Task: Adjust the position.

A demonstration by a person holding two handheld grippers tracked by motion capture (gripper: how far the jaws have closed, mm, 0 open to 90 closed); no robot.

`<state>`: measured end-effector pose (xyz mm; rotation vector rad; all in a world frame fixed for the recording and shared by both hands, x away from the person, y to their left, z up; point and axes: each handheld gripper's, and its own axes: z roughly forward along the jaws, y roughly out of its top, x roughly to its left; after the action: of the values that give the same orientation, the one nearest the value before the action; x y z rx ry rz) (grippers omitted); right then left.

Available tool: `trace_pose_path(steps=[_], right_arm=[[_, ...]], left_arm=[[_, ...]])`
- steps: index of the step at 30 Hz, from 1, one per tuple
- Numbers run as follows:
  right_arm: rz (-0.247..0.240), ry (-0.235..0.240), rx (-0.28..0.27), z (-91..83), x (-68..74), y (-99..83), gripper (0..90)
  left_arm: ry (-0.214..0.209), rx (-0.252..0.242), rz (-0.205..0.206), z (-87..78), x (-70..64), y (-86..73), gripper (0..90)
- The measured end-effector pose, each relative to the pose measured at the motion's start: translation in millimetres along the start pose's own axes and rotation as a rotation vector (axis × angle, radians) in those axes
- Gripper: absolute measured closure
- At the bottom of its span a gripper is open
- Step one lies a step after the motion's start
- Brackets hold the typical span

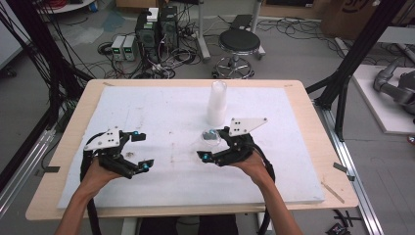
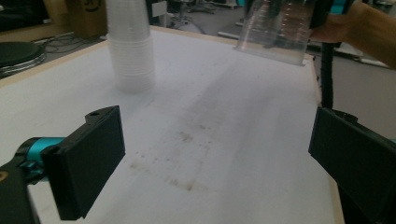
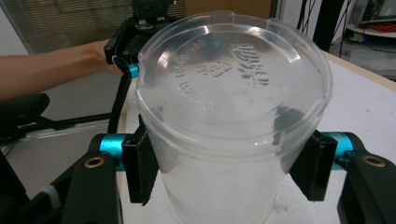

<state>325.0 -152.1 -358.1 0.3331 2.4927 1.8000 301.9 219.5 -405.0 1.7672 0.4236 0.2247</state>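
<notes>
Right gripper (image 3: 229, 163) pinches a clear cup (image 3: 229, 116) mid-counter; left gripper (image 1: 128, 152) jaws spread wide, cup stack (image 1: 217, 104) beyond.

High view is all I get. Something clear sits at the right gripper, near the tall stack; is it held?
Observer: Yes. The right gripper has its fingers pressed on both sides of a clear plastic cup.
Operator: Which end faces that gripper's camera?
Observer: The embossed base.
Operator: Is the left one holding anything?
Observer: No. The left gripper is open over the stained white mat, with nothing between its fingers.
</notes>
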Motion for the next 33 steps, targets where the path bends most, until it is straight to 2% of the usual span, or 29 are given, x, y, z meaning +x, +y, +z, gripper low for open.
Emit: trace_pose_path(steps=[2,3,6,7,12,18,21,33], right_arm=[[0.001,0.001,-0.002,0.1,0.2,0.3,35.1],[-0.006,0.003,-0.005,0.7,0.2,0.9,35.1],[-0.004,0.008,-0.001,1.5,0.6,1.4,35.1],[-0.008,0.011,0.000,3.0,0.5,1.7,35.1],[-0.007,0.018,0.003,4.6,1.1,2.0,35.1],[-0.011,0.026,0.003,5.6,0.8,2.2,35.1],[-0.012,0.028,0.003,6.2,1.5,2.7,35.1],[-0.014,0.054,-0.023,7.8,4.1,4.6,35.2]], left_arm=[[-0.027,-0.001,0.004,7.3,-2.5,3.3,3.6],[-0.057,0.000,0.013,15.8,-5.3,7.9,3.6],[-0.081,0.000,0.025,24.6,-7.8,12.8,3.6],[-0.104,0.000,0.035,32.2,-9.8,17.5,3.6],[-0.139,0.011,0.056,45.4,-13.7,26.6,3.6],[-0.203,0.042,0.078,65.9,-19.6,37.2,3.6],[-0.214,0.042,0.088,73.1,-21.5,39.1,3.6],[-0.240,0.007,0.078,92.1,-29.4,35.4,3.6]])
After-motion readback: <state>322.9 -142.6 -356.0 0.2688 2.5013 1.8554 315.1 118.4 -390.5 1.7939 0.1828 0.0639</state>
